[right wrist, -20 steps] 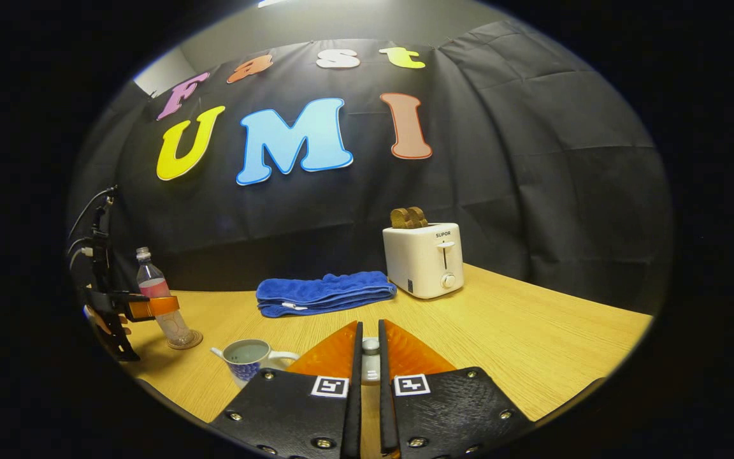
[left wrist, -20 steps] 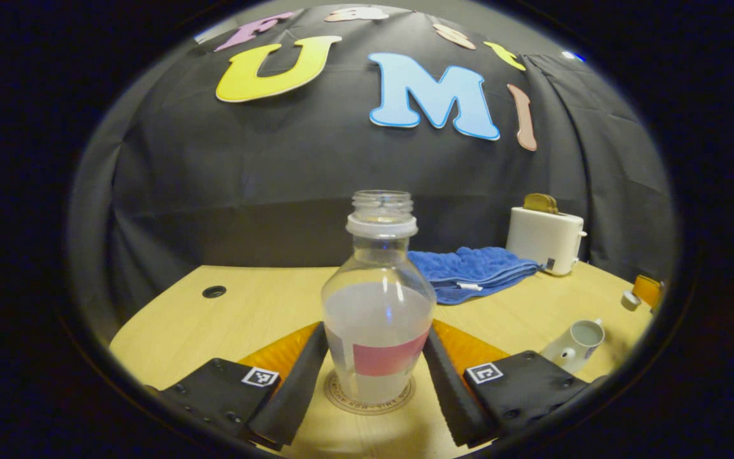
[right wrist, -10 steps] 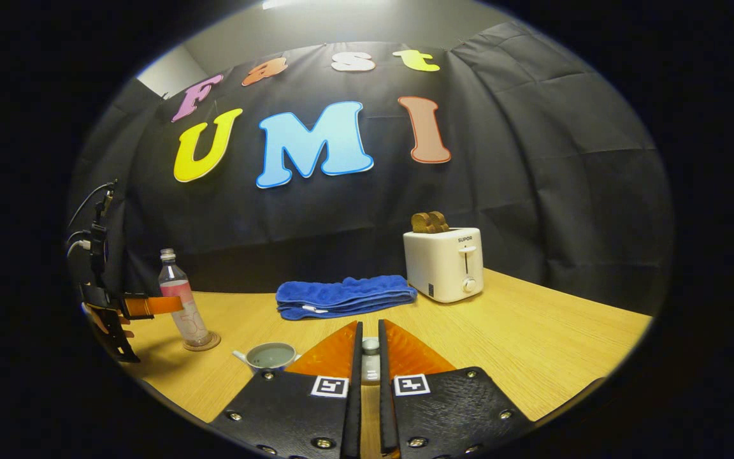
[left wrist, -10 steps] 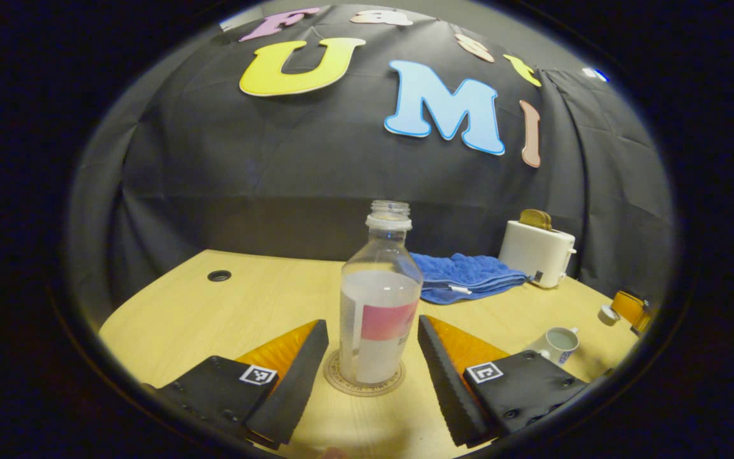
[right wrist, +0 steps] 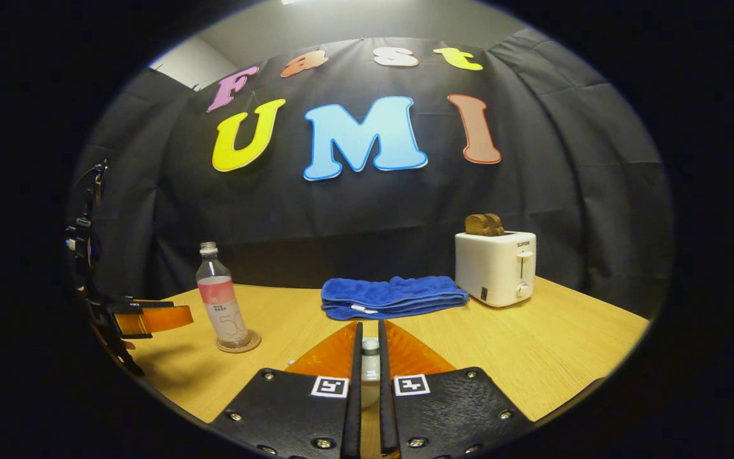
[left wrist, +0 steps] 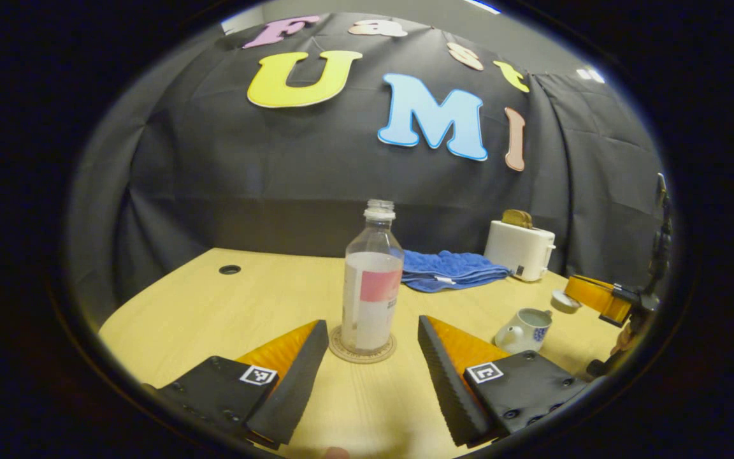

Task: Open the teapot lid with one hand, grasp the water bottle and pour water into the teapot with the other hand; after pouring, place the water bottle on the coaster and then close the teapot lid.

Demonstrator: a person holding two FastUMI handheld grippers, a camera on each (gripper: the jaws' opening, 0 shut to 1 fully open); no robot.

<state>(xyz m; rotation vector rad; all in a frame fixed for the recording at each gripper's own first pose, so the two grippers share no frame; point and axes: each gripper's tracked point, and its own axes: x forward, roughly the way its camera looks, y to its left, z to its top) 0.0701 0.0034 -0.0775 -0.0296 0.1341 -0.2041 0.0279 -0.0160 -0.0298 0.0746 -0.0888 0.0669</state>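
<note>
Spanning the lower half of both views, the wooden table (left wrist: 214, 306) carries everything, and it is taken first. At its far edge a folded blue towel (right wrist: 392, 296) is laid beside a white toaster (right wrist: 496, 266) with bread in its slots. The water bottle (left wrist: 372, 287) is seen upright on the round coaster (left wrist: 362, 350), partly full and uncapped, a little in from the table's near edge in the left gripper view. The left gripper (left wrist: 373, 376) is spread wide and released, its fingers lying to either side of the bottle and nearer than it, touching nothing. The teapot (left wrist: 525, 328) is placed to the right of the bottle, toward the table's right edge in that view, with its top open and liquid visible inside. The lid (right wrist: 371, 360) is held by its knob between the closed fingers of the right gripper (right wrist: 367, 376), and it is also seen at that gripper's tip, just beyond the teapot, in the left gripper view.

Judging from this layout, the opening of the lid, the pouring and the setting of the bottle on the coaster are taken as done. Only the closing step is left: the lid has to be carried over the teapot's mouth, lowered squarely and let go.
</note>
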